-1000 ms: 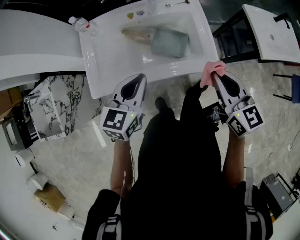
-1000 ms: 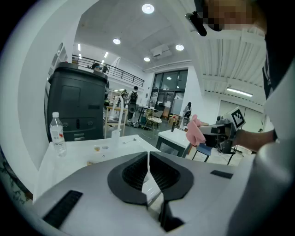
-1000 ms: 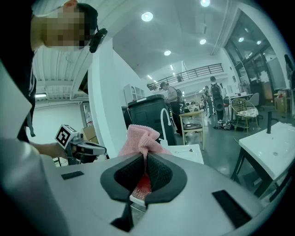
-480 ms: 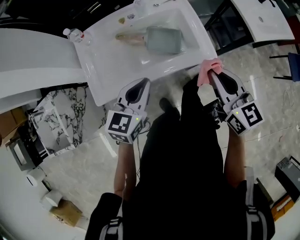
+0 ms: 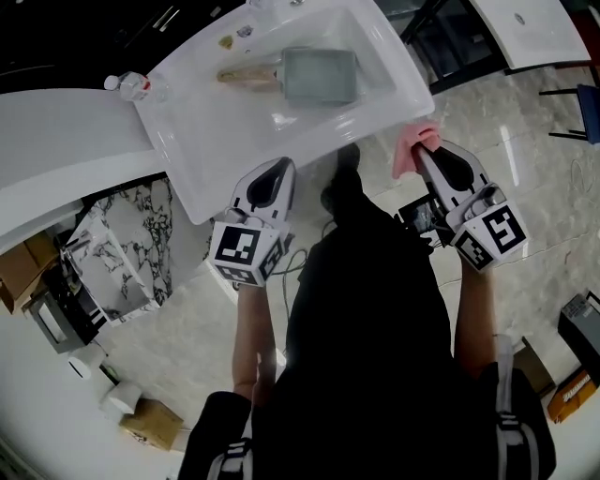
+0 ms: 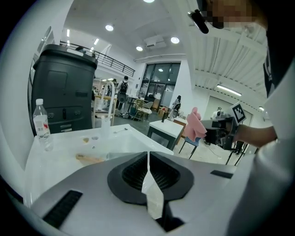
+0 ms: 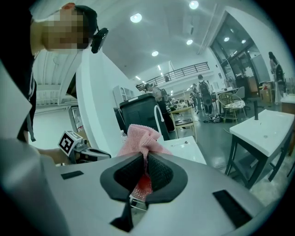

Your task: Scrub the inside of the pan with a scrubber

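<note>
The grey square pan [image 5: 319, 77] with its wooden handle [image 5: 246, 75] lies in the white sink [image 5: 202, 159]. My left gripper [image 5: 286, 165] hovers just in front of the sink's near rim, shut with nothing between its jaws; in the left gripper view [image 6: 148, 156] it points over the basin toward the pan handle [image 6: 90, 159]. My right gripper [image 5: 419, 150] is off the sink's right corner, shut on a pink mesh scrubber [image 5: 410, 148]. The scrubber [image 7: 140, 137] bunches above the jaws of that gripper [image 7: 146, 159].
A plastic water bottle [image 5: 131, 84] stands at the sink's far left corner. A white table [image 5: 525, 28] on black legs is at the right. A marble block [image 5: 122, 244] and a cardboard box [image 5: 150, 422] sit on the floor at left. A dark bin [image 6: 64, 87] stands behind the sink.
Both grippers have sunk a little and stay in front of the sink. The head view has shifted, so the sink and pan sit higher and further left. The scrubber stays in the right gripper.
</note>
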Tool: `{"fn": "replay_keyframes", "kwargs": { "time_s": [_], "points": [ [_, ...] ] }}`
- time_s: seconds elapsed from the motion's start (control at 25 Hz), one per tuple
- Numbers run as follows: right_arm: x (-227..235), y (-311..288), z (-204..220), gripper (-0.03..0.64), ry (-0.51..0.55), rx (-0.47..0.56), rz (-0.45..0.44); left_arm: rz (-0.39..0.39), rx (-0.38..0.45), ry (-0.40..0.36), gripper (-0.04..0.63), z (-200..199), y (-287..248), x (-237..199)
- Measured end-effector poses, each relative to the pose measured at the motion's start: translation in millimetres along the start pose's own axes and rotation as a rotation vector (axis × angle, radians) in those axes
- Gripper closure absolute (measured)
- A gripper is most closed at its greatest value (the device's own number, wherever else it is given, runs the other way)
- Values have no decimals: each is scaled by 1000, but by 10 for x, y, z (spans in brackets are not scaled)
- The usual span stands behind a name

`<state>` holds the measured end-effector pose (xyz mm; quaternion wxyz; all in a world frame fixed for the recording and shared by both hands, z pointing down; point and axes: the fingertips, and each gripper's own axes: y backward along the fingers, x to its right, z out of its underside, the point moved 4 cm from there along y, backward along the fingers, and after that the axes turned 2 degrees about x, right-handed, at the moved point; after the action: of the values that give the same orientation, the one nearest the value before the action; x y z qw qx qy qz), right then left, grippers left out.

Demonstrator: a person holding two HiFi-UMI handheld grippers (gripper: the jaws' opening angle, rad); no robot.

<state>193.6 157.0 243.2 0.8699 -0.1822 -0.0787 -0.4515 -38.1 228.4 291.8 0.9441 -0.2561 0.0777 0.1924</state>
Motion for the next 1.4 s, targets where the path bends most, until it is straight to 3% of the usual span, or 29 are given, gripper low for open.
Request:
{"fn": "replay_keyframes", "kwargs": {
  "time_s": [0.28, 0.48, 0.64, 0.76, 1.04, 1.24, 1.4],
  "points": [
    [239, -655, -52, 577, -15, -36, -48, -14, -60, -18, 554, -143, -324, -361],
    [378, -1031, -23, 577, -18, -107, -118, -64, -54, 49, 554, -226, -574, -663],
    [487, -1244, 122, 577, -56, -172, -177, -90, -94, 22, 554, -170, -827, -742],
    [517, -1389, 230, 577, -84, -200, -195, -91, -112, 46, 555, -110, -969, -786],
    [651, -1647, 496, 577, -131, -262, -184, -119, -183, 24, 554, 50, -1208, -1053],
    [752, -1858, 663, 577, -133, -309, -165, -144, -217, 22, 554, 142, -1364, -1420],
    [836, -2041, 775, 577, -118, -358, -123, -166, -275, -22, 554, 293, -1547, -1771]
  ]
}}
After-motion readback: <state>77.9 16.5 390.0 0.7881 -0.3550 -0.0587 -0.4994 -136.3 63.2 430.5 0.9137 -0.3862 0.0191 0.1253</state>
